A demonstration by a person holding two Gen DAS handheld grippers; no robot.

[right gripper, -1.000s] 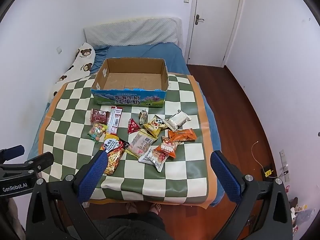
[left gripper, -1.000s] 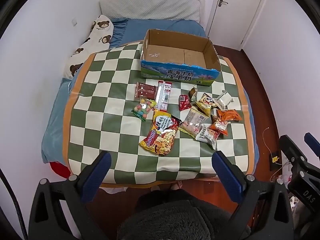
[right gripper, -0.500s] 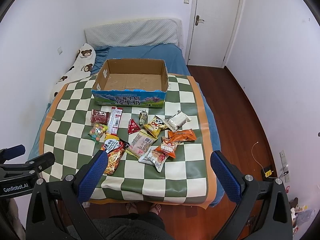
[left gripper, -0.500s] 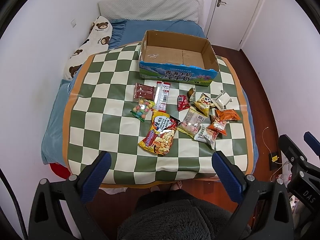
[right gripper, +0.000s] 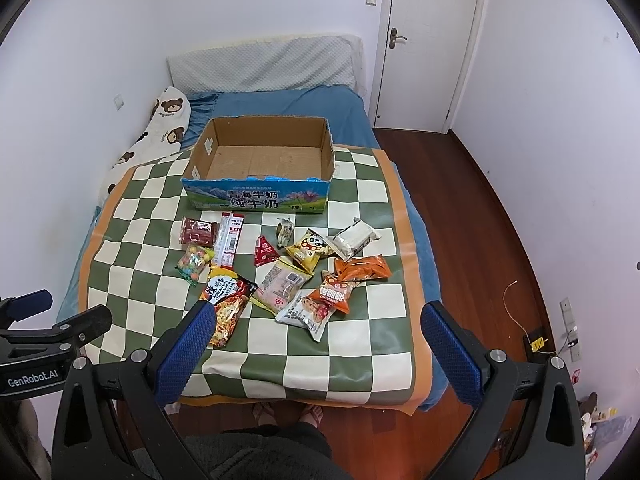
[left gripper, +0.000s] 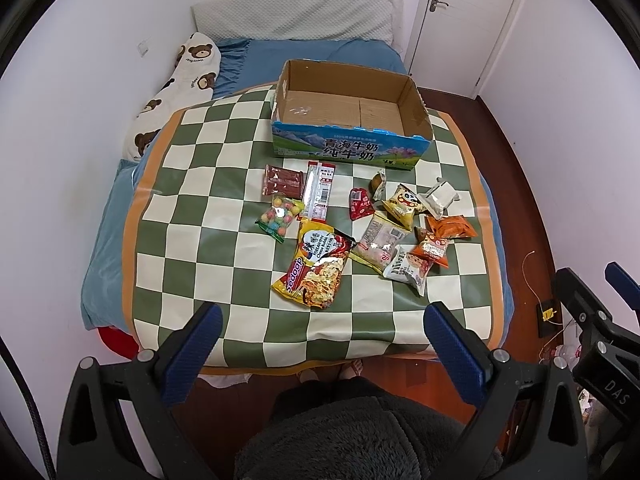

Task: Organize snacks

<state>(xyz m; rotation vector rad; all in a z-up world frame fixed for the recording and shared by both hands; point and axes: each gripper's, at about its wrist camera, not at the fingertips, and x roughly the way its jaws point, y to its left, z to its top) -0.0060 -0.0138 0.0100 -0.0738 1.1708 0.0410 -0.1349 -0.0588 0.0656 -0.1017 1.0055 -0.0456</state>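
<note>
An empty cardboard box (left gripper: 348,114) (right gripper: 260,160) with a blue printed front stands at the far side of a green-and-white checkered mat (left gripper: 200,216) (right gripper: 360,344) on the bed. Several snack packs lie in front of it: a yellow noodle bag (left gripper: 316,268) (right gripper: 228,304), a candy bag (left gripper: 280,216), a dark red pack (left gripper: 282,180), orange packs (left gripper: 450,228) (right gripper: 362,268). My left gripper (left gripper: 320,344) and right gripper (right gripper: 316,344) are both open and empty, held high above the mat's near edge.
A bear-print pillow (left gripper: 176,92) lies at the bed's left against the wall. A white door (right gripper: 432,40) and wooden floor (right gripper: 500,240) are on the right. My legs and feet (right gripper: 288,416) are below the mat's near edge.
Both views have shifted slightly, so the mat and box sit a little higher in frame. No snack has moved and both grippers stay open.
</note>
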